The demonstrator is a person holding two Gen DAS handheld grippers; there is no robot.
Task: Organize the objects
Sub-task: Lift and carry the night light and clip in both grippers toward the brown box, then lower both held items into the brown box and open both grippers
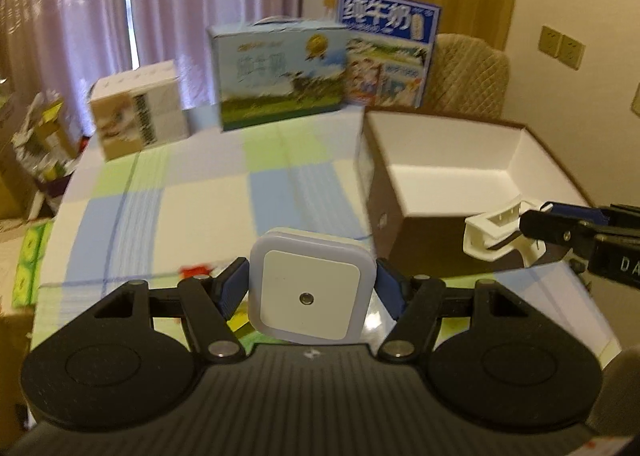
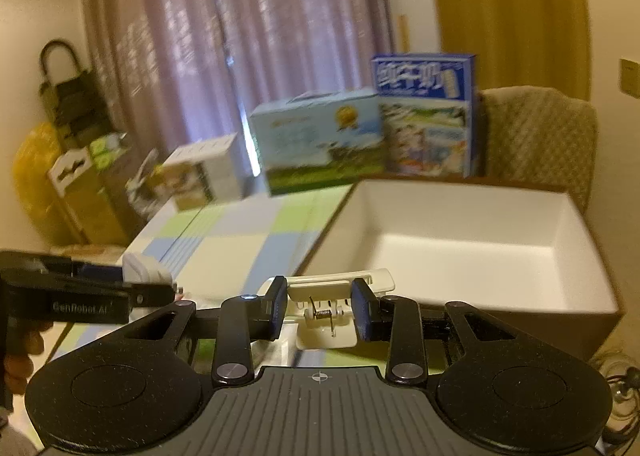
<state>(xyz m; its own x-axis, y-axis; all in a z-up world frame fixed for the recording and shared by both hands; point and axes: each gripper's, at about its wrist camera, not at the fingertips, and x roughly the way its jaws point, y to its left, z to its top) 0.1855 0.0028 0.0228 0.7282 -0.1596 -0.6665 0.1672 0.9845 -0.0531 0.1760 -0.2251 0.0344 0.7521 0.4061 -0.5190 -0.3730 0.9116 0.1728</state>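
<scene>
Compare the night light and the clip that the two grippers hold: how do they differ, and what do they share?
The night light is a solid rounded square with a small sensor dot; the clip is long, hinged and shows a metal spring. The night light sits in the left gripper; the clip sits in the right gripper. Both are white plastic, and both are held near the open white box.

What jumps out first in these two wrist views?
Both grippers are loaded: the left gripper is shut on a square white night light, and the right gripper is shut on a white spring clip. Just ahead, to the right, sits an open white-lined box on the checked tablecloth, with milk cartons lined up at the far edge.
</scene>
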